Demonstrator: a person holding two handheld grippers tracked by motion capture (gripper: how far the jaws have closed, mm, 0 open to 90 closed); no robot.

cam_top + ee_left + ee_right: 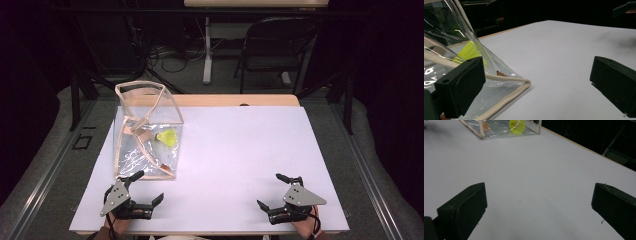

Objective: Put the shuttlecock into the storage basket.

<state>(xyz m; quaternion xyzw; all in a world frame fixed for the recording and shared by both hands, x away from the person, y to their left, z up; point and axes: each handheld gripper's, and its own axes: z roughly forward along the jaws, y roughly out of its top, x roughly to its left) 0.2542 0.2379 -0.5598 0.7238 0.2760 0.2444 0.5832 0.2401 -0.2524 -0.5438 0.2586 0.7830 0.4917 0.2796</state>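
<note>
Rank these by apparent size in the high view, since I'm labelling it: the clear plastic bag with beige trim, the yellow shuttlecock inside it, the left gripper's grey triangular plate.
1. Clear plastic bag with beige trim
2. Grey triangular plate
3. Yellow shuttlecock, close to the plate, which sits nearer the camera

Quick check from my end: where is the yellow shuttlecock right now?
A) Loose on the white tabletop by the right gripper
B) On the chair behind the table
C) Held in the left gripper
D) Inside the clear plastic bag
D: the yellow shuttlecock lies inside the clear plastic bag at the table's left, while the left gripper and right gripper both sit open and hold nothing.
</note>
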